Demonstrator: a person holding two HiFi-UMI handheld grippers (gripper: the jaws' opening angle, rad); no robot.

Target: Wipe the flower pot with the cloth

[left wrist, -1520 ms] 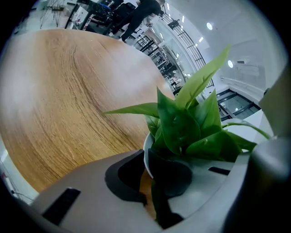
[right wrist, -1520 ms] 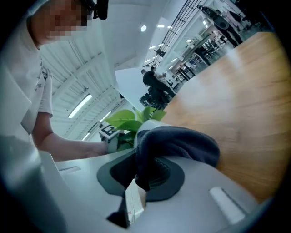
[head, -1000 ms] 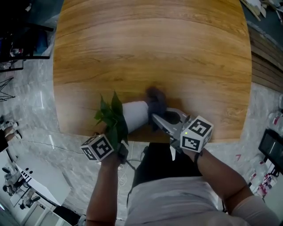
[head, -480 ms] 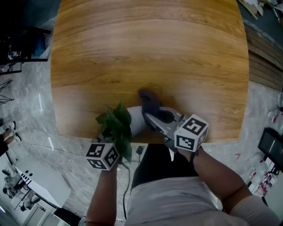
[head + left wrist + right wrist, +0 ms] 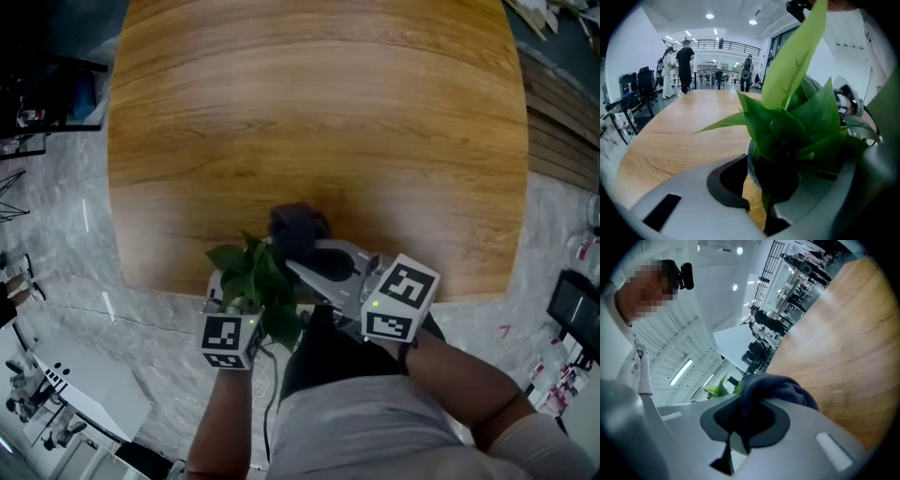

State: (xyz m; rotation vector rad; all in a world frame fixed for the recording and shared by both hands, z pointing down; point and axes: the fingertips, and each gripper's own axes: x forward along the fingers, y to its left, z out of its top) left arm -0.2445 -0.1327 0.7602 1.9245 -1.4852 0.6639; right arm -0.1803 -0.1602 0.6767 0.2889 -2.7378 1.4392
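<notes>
Pot [image 5: 217, 283]: likely rigid, breakable; your left claw [image 5: 761, 187] clamps its body, a sound hold; cloth [image 5: 773, 390]: limp, pinched in your right claw [image 5: 740, 427].

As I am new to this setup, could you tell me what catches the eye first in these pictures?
The leafy green plant stands out first, its flower pot clamped in the left gripper at the near edge of the wooden table. Just beside it, the right gripper pinches a bunched dark grey cloth, held close to the leaves.
</notes>
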